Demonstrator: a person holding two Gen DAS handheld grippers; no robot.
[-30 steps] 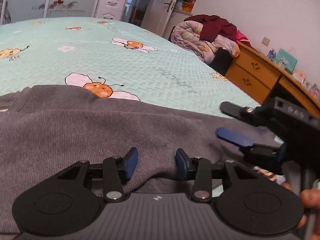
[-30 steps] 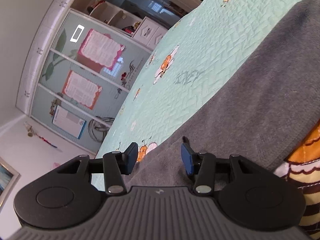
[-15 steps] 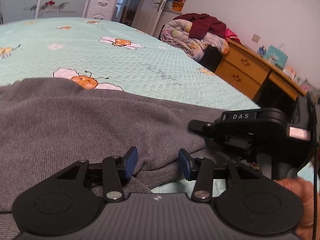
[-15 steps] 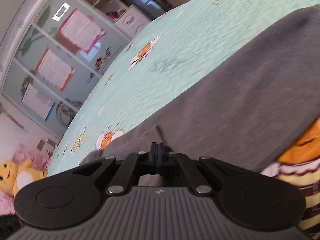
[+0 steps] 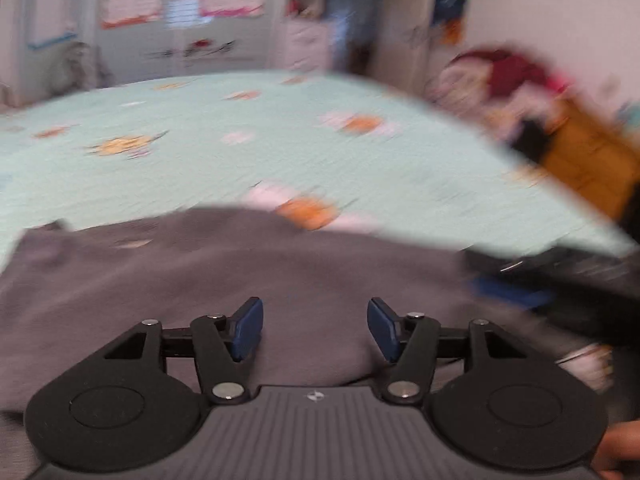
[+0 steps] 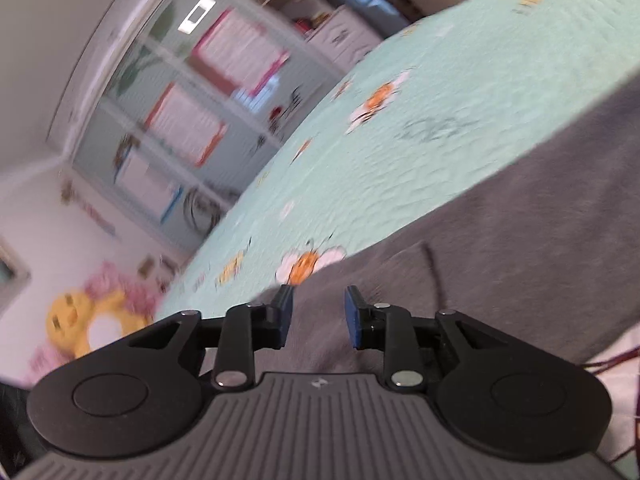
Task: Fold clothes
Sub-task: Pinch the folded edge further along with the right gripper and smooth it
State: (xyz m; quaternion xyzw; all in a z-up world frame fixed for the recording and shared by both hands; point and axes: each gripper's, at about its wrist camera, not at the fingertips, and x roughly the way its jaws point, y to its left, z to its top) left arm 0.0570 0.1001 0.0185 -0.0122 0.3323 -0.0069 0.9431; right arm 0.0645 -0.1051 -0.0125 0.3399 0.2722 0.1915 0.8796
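Observation:
A grey knit garment [image 5: 248,280] lies spread over the near part of a mint-green bedspread [image 5: 240,160]. My left gripper [image 5: 315,328] hovers over the cloth, its jaws opening, nothing pinched between the blue pads. The same grey garment [image 6: 520,248] fills the lower right of the right wrist view. My right gripper [image 6: 317,316] stands just above it, jaws opening, the pads apart and free of the fabric. The right gripper [image 5: 560,276] also shows as a dark blur at the right edge of the left wrist view. Both views are motion-blurred.
The bedspread [image 6: 400,152] with bee prints stretches far beyond the garment. A wooden dresser [image 5: 588,160] with a heap of clothes [image 5: 504,80] stands at the bed's far right. Wardrobe doors [image 6: 192,112] and a yellow plush toy [image 6: 84,324] lie past the bed.
The right gripper shut half a second ago and has since come apart again. The left gripper's jaws have widened and its view has tipped, showing more of the far wall.

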